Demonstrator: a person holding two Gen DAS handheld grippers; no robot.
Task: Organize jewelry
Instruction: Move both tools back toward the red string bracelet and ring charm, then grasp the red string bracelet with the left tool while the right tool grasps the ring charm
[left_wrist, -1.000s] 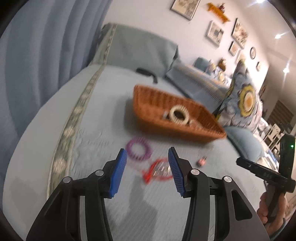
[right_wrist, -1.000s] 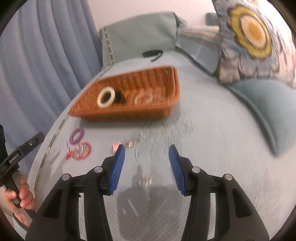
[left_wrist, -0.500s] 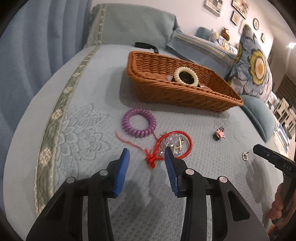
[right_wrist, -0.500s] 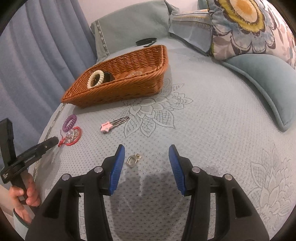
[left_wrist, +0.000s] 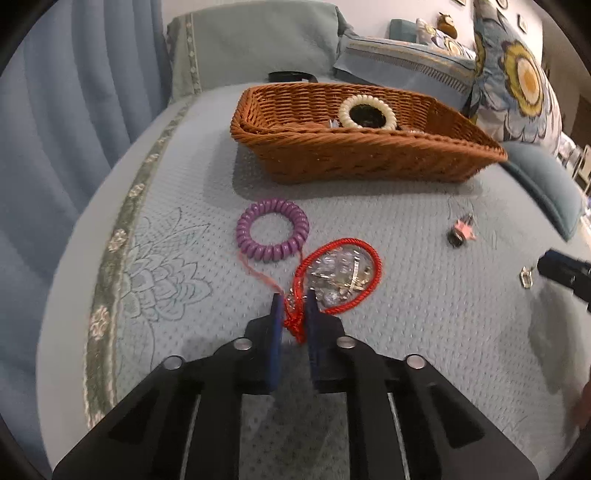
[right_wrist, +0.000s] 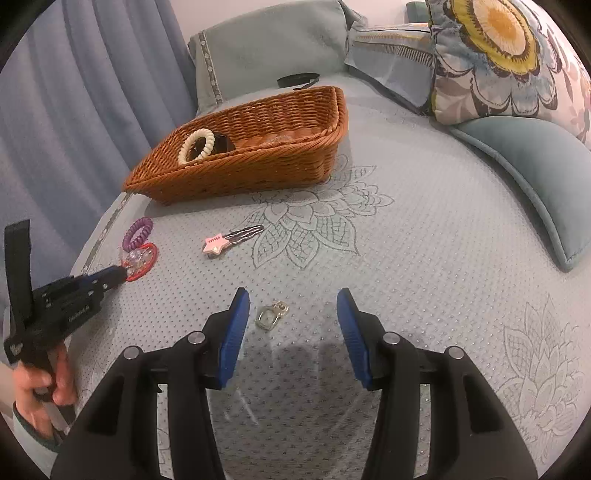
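Red cord bracelet (left_wrist: 338, 273) knot between closed left fingers (left_wrist: 275, 325) (right fingers (right_wrist: 236, 325) open, empty).

Far ahead of the tongs, blue curtains (right_wrist: 74, 92) left, a floral pillow (right_wrist: 506, 59) right above a plain teal cushion (right_wrist: 535, 173)

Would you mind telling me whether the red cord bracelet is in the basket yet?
Not yet. The red cord bracelet lies on the bedspread in front of the basket, its knotted end between the left gripper fingers.
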